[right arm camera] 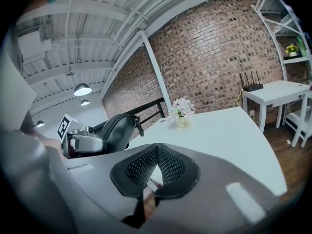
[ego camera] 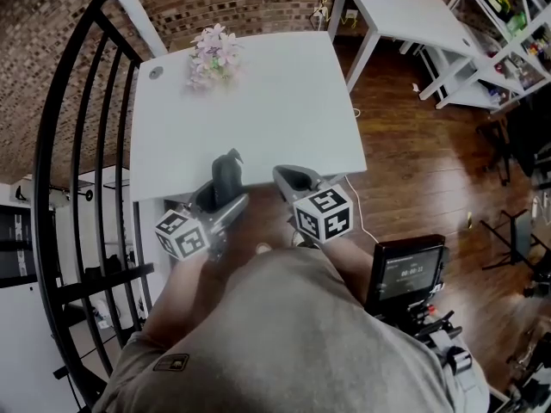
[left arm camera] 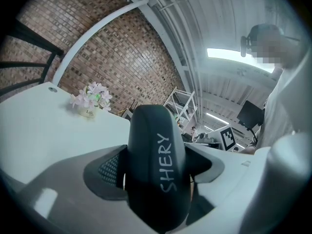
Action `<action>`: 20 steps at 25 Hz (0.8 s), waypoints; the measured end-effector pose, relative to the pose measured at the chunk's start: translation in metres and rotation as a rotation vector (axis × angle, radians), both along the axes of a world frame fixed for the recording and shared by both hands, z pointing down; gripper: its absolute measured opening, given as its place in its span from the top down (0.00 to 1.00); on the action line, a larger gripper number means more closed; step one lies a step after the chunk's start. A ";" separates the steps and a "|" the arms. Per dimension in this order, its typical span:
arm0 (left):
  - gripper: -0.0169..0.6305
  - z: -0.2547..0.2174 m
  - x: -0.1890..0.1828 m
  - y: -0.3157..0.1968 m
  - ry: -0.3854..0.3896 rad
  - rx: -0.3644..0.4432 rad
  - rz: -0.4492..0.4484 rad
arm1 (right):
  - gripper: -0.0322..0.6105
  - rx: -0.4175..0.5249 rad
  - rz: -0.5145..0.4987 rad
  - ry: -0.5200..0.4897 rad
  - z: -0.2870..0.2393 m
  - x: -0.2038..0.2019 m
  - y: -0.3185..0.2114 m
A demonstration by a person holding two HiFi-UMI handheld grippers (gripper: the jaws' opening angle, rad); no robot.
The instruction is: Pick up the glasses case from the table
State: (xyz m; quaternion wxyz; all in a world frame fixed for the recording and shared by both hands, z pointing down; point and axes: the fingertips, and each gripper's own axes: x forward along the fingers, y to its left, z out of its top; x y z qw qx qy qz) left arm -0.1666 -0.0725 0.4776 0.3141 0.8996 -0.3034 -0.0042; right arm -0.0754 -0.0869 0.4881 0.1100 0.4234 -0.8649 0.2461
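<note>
A dark grey glasses case (ego camera: 227, 177) with "SHERY" written on it (left arm camera: 157, 172) is clamped upright between the jaws of my left gripper (ego camera: 222, 198), held above the near edge of the white table (ego camera: 258, 101). From the right gripper view the case (right arm camera: 116, 131) shows at the left, in the other gripper. My right gripper (ego camera: 293, 181) hovers beside it at the table's near edge, its mesh pads (right arm camera: 155, 167) pressed together with nothing between them.
A small pot of pink flowers (ego camera: 213, 56) stands at the table's far left. A black railing (ego camera: 77, 162) runs along the left. A second white table (ego camera: 396, 11) and shelves (ego camera: 499, 33) stand far right. A screen (ego camera: 406, 274) is near my right.
</note>
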 end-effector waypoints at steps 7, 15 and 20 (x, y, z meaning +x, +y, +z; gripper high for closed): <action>0.41 -0.005 0.009 0.000 -0.010 -0.005 0.003 | 0.94 -0.003 -0.004 -0.003 -0.005 0.008 -0.002; 0.41 -0.005 0.010 -0.002 -0.022 -0.005 0.005 | 0.94 0.005 -0.006 -0.005 -0.007 0.009 -0.005; 0.41 -0.006 0.014 -0.003 -0.021 -0.003 0.004 | 0.94 0.006 -0.004 -0.007 -0.006 0.011 -0.004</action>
